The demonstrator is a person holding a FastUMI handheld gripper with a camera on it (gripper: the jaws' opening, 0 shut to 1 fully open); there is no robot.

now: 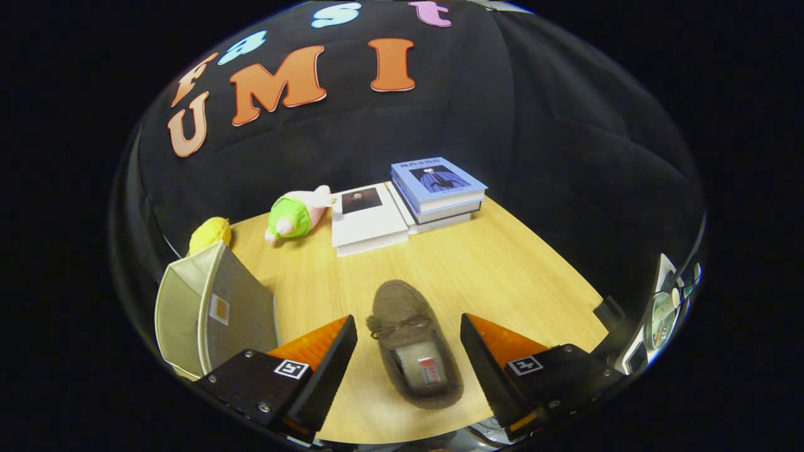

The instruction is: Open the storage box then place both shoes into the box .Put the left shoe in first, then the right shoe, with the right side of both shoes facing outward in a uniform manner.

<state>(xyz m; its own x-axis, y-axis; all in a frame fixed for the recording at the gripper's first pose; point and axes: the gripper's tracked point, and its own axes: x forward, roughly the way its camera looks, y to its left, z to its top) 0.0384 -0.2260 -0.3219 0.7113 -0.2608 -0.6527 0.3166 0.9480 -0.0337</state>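
**Shoe between spread fingers, box off to the left**

Stacked books (402,204) and two plush toys (295,213) sit far beyond on the wooden table (502,263). The brown shoe (411,342) lies between the gripper's (408,351) wide-apart fingers, seemingly untouched. The storage box (213,311) stands just left; its contents are hidden.
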